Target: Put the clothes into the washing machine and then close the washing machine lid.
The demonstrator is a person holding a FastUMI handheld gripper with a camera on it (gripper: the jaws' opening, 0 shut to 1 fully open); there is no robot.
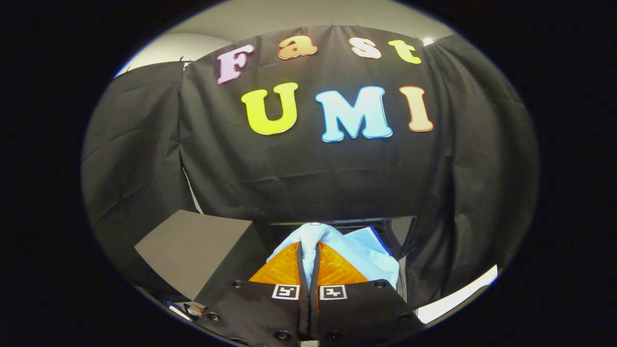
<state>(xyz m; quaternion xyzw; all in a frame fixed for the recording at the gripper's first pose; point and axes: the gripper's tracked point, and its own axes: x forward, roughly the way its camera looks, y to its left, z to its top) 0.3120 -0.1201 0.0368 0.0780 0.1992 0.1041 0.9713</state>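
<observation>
— What is being held by the gripper (309, 250)?

— A pale blue garment (354, 253) is being gripped. The two fingers are being pressed together on a fold of the cloth, with almost no gap being left between them, and the fabric is being bunched up over and past the fingertips.

— Where is the rest of the cloth being seen?

— It is being draped to the right of the fingers and hanging down beside them, with a darker blue edge being shown along its far side.

— And the washing machine?

— A dark opening with a thin pale rim (337, 222) is being seen just beyond the fingertips, directly behind the garment. It is being taken for the mouth of the washing machine, though little of it is being shown, since much is being covered by the cloth. Whether the garment is already being passed through the opening cannot be told.

— Is anything being seen beside it?

— A grey flat panel (193, 248) is being shown tilted to the left of the fingers, near the opening; whether it is the lid cannot be told. The booth's black cloth wall (313, 178) is being hung behind everything, and a strip of pale floor (458, 294) is being glimpsed low on the right.
</observation>
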